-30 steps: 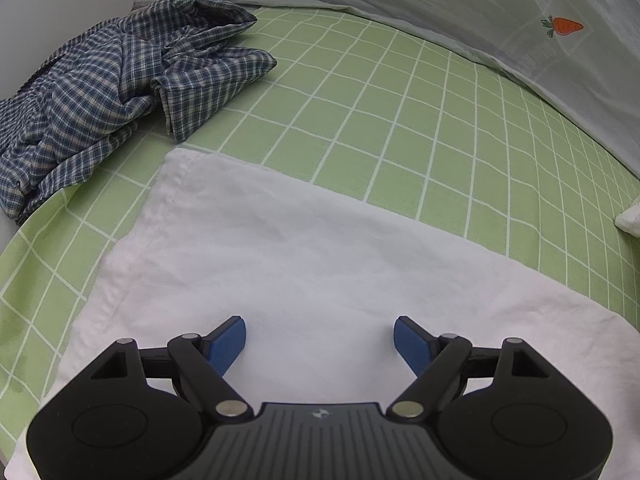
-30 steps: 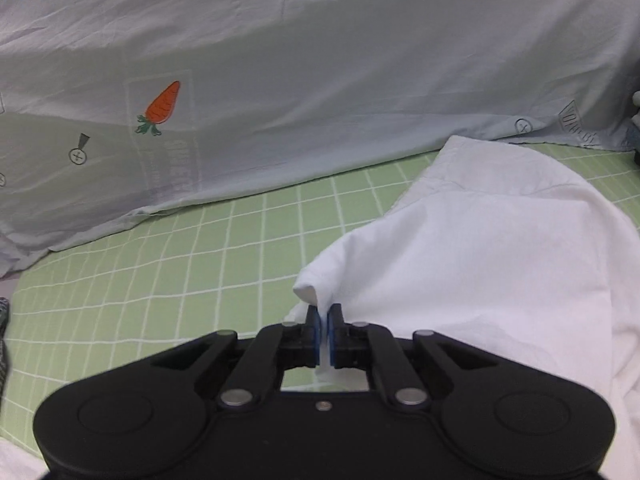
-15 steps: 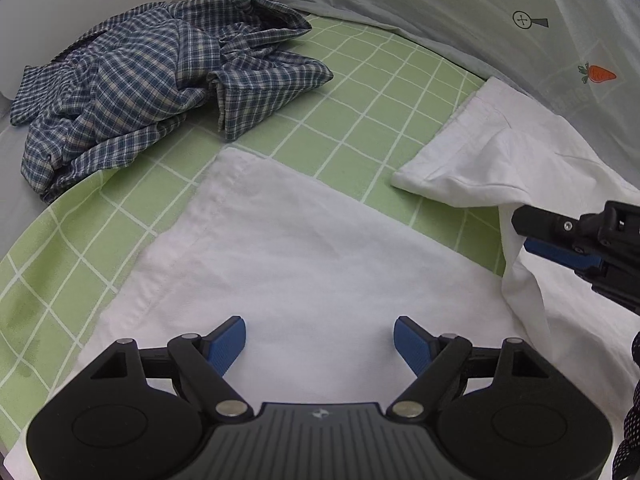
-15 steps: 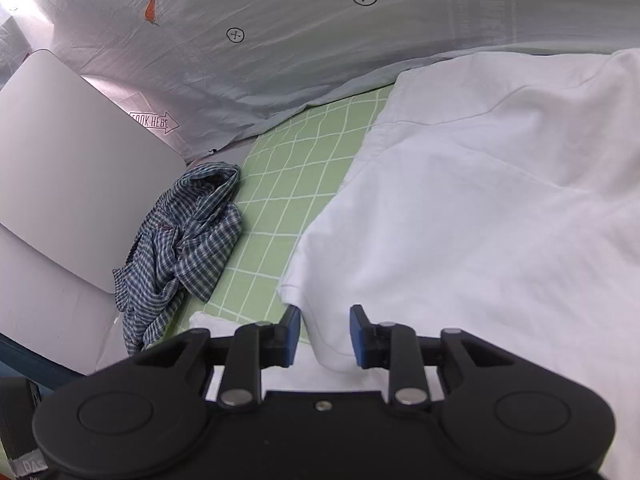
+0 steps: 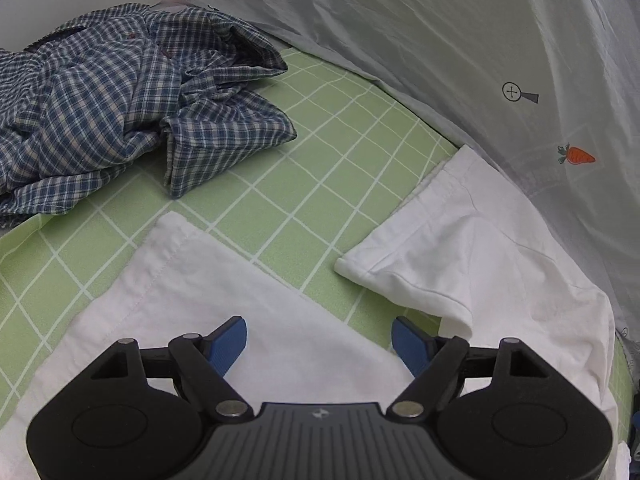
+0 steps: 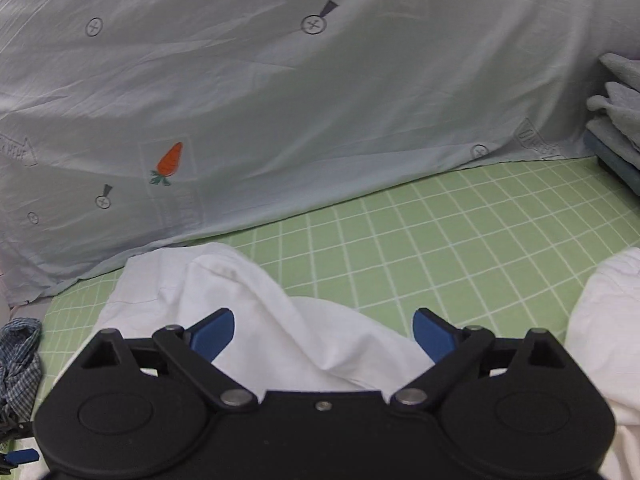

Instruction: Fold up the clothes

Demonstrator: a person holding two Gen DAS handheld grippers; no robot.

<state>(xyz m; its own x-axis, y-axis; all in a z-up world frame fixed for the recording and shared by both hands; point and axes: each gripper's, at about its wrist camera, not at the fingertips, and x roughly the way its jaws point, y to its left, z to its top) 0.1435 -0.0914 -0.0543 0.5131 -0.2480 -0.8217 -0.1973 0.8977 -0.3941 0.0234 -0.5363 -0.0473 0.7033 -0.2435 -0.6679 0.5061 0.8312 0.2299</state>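
A white garment (image 5: 224, 304) lies flat on the green checked cover (image 5: 320, 168). One sleeve (image 5: 452, 248) lies folded in towards the body at the right. My left gripper (image 5: 320, 340) is open and empty just above the white cloth. In the right wrist view the same white garment (image 6: 280, 320) lies rumpled under my right gripper (image 6: 324, 332), which is open and holds nothing. Another part of the white cloth (image 6: 604, 312) shows at the right edge.
A crumpled blue plaid shirt (image 5: 120, 100) lies at the far left; its edge shows in the right wrist view (image 6: 20, 356). A pale sheet with carrot prints (image 6: 280, 100) hangs behind. A stack of grey folded cloths (image 6: 620, 112) stands at the far right.
My right gripper has opened and let go of the white sleeve, which now lies folded in. It has swung back to face the sheet. My left gripper stayed open over the garment.
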